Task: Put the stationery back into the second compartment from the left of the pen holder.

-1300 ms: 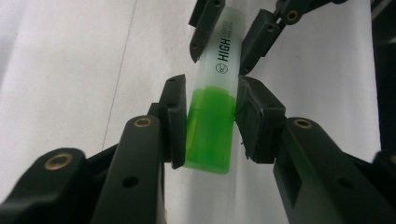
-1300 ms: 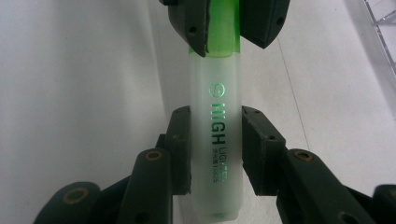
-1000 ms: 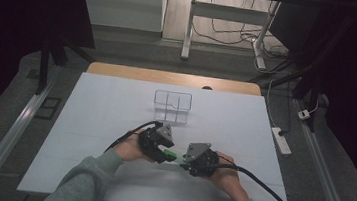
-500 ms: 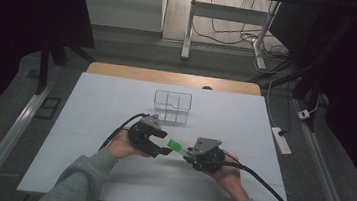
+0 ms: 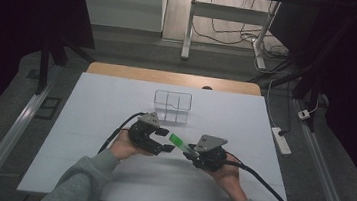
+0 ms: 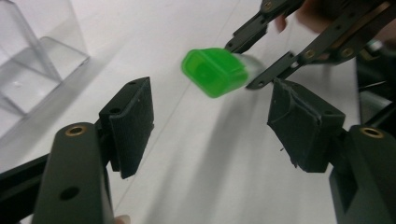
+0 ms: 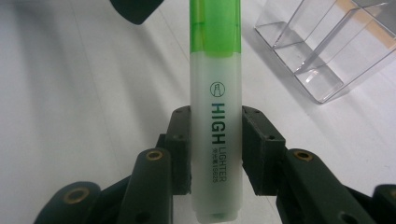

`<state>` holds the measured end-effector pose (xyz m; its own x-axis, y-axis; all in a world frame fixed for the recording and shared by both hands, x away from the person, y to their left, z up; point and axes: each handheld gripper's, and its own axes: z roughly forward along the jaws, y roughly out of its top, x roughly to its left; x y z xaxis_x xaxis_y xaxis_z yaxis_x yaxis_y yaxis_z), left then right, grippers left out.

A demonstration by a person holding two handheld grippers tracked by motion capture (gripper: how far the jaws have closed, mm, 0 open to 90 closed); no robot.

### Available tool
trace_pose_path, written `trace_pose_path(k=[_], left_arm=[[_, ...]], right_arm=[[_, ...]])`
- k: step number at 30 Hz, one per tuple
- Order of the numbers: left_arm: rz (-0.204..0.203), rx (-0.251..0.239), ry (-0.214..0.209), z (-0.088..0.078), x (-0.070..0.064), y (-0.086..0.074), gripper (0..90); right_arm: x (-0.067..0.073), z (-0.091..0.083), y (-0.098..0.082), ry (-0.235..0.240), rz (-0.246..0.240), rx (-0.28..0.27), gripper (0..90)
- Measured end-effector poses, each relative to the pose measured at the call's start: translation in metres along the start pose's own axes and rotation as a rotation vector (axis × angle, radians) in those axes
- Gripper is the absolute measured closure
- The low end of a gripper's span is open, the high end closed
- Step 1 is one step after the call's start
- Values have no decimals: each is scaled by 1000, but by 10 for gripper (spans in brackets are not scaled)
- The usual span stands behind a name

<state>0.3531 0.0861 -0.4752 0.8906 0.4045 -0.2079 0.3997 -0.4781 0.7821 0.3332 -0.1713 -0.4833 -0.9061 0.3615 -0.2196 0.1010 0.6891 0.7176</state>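
My left tongs have just been opening, and they now stand wide with nothing pressed between the pads. A second ago they sat close against the green cap of the highlighter, together with the right tongs; since then my left hand has drawn back a little to the left, so a gap shows between the left pads and the cap. In the left gripper view the cap floats just beyond my two black pads, between them in line but touching neither.

I read that as a handover finished, or a cap-pull given up: the cap is on the pen, so if the aim is to uncap it, that step is not yet done. The pen now hangs on one grip alone.

My right tongs are clenched on the highlighter. In the right gripper view the pads clamp the pale barrel from both sides at the printed word, with the green cap end pointing away from me and the blunt tail near the camera. The pen is lifted off the white table, slanting up and to the left from my right hand toward my left.

The clear plastic organizer stands farther off on the table, beyond both hands and apart from them. If the pen is meant for one of its compartments, my right hand has to carry it there.
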Motion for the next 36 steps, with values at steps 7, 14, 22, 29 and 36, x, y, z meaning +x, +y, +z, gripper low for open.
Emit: trace_pose_path(k=[7,14,22,29,36], left_arm=[[-32,-18,-25,7,1,-1,339],[-51,-47,-60,14,0,1,441],[-93,-69,-88,17,3,1,592],[-97,-70,-102,20,1,3,670],[-92,-75,-97,21,-1,3,685]], right_arm=[[2,2,0,-2,2,-24,653],[6,4,1,-15,-5,-54,653],[10,6,2,-29,-14,-56,653],[13,10,2,-48,-52,-16,654],[12,11,1,-53,-51,-16,652]])
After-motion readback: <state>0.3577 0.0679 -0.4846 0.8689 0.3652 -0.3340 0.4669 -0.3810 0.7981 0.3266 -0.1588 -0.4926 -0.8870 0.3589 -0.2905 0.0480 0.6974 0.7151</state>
